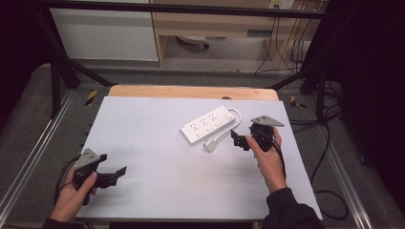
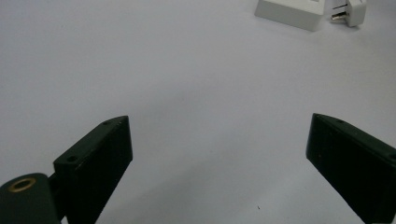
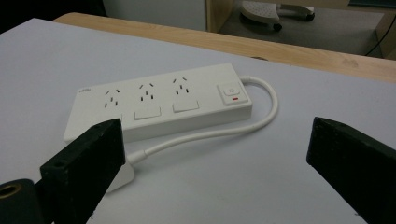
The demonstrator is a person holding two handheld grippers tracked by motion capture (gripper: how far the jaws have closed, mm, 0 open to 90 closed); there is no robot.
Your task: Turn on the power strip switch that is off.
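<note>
High view: white three-socket plastic power strip [image 1: 208, 125] lies toward the desk's far right corner, its white plug [image 1: 210, 146] on the surface just beside; right gripper [image 1: 237, 139] near the plug, left gripper [image 1: 119, 172] at the near left edge
Left gripper view: jaws spread wide, nothing held, over bare white desk [image 2: 187, 84]
Right gripper view: jaws wide apart, empty; curved white cable [image 3: 261, 116] ahead
Risk: a careless grab could pinch the cable or shove the plug away

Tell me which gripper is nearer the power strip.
Right. The right gripper sits just beside the power strip, near its plug; the left gripper waits far off at the near-left corner.
</note>
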